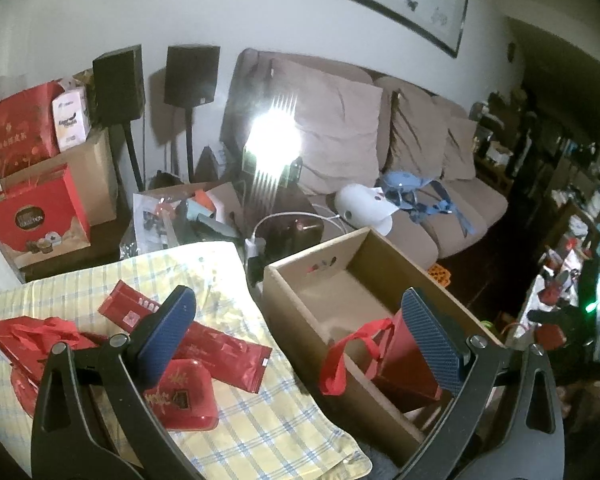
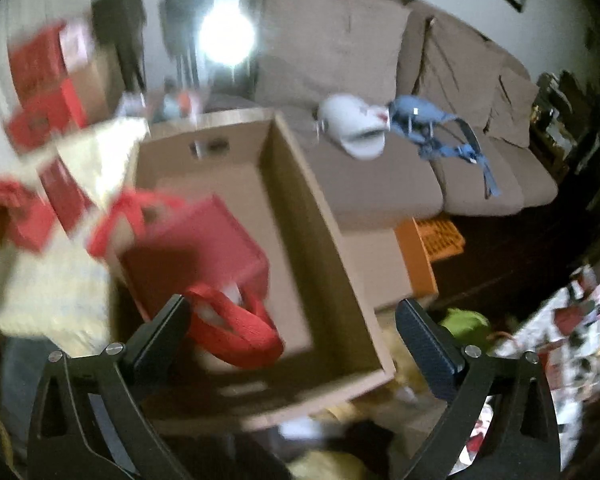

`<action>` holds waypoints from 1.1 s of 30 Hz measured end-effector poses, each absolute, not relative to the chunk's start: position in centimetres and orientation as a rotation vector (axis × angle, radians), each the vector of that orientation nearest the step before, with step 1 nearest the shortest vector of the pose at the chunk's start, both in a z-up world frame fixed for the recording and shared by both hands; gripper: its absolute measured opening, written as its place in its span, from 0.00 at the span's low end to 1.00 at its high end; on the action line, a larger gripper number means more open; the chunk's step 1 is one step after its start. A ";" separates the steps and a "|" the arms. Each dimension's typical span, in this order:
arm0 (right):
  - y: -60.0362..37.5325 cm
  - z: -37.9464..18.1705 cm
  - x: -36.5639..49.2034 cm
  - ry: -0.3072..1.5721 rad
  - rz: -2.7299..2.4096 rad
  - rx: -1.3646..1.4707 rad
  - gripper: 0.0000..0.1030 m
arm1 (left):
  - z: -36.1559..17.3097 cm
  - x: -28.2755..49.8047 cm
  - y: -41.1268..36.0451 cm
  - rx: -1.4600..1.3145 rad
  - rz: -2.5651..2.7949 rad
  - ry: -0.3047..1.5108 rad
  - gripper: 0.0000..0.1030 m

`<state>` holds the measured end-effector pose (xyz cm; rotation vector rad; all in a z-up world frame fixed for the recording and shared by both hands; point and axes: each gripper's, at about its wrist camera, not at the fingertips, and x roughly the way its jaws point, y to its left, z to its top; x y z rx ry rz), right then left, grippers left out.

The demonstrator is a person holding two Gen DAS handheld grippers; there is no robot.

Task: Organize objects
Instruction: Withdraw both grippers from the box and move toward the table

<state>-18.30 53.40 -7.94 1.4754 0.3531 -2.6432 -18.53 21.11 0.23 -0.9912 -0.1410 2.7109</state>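
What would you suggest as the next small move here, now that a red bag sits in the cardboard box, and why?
Probably bring the left tool down over the red tin on the checked cloth and close on it. Both tools look open and empty, the red bag already lies inside the cardboard box, and the tin and several red packets remain on the cloth, the tin nearest the left tool.

A cardboard box (image 1: 340,300) stands just right of the table (image 1: 260,432), against its right edge. A gift bag (image 1: 404,368) lies inside the box at its near end. A tin (image 1: 184,396), a packet (image 1: 224,356) and a carton (image 1: 128,308) lie on the tabletop toward its left side. A sofa (image 1: 380,128) stands behind the box.
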 end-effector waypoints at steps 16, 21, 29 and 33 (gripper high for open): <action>49.1 -10.5 -15.2 0.560 -2.309 1.479 1.00 | -0.9 -18.0 20.9 -1.019 2.712 -0.129 1.00; 49.7 -6.1 -15.0 0.362 -2.395 1.310 1.00 | -0.5 -17.4 19.3 -1.010 2.748 -0.147 1.00; 52.9 -1.7 -15.8 0.015 -2.597 1.121 1.00 | 0.0 -15.8 14.1 -1.010 2.842 -0.226 1.00; 53.9 -0.6 -15.8 -0.068 -2.698 1.032 1.00 | -0.1 -14.6 10.2 -1.012 2.892 -0.319 1.00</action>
